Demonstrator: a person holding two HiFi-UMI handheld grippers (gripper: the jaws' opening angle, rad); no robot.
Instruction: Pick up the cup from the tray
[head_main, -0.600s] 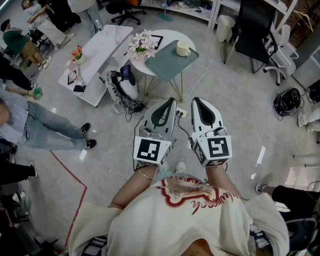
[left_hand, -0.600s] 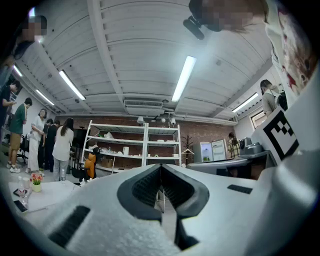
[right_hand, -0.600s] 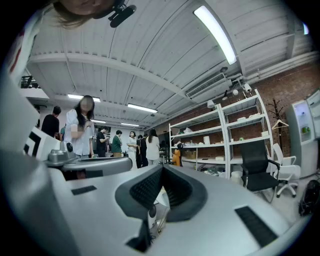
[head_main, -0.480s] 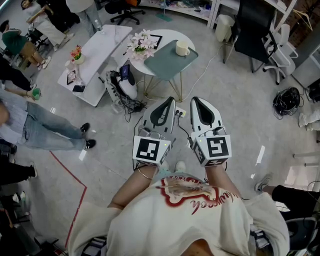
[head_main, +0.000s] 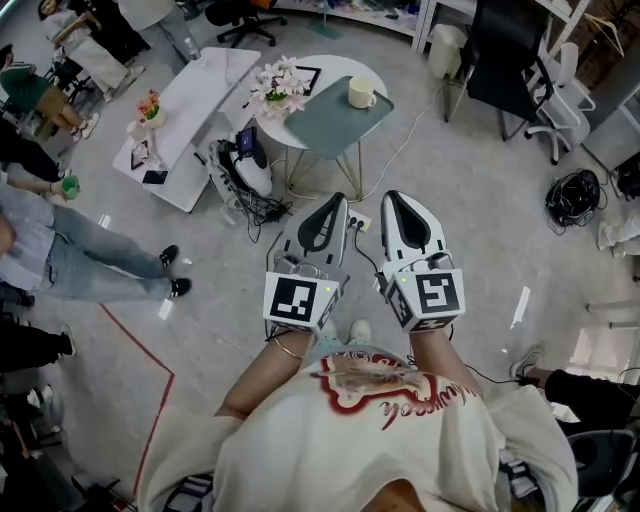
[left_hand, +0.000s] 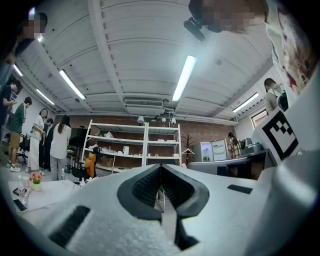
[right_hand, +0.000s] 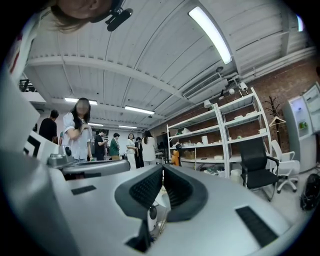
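Note:
A cream cup (head_main: 362, 93) stands on a grey-green tray (head_main: 330, 125) on a small round white table (head_main: 334, 69) at the top middle of the head view. My left gripper (head_main: 337, 199) and right gripper (head_main: 391, 197) are held side by side over the floor, pointing toward the table and well short of it. Both are shut with nothing between the jaws. In the left gripper view the left gripper (left_hand: 161, 168) shows its dark pads meeting, and in the right gripper view the right gripper (right_hand: 162, 171) shows the same. The cup is in neither gripper view.
Pink flowers (head_main: 280, 82) stand on the round table beside the tray. A long white table (head_main: 190, 105) is to its left, with a device and cables (head_main: 246, 170) on the floor between. A power strip (head_main: 357, 223) lies ahead. A black chair (head_main: 505, 65) stands right; people stand left.
The table and cup sit a touch higher in the head view. Both grippers stay side by side and shut.

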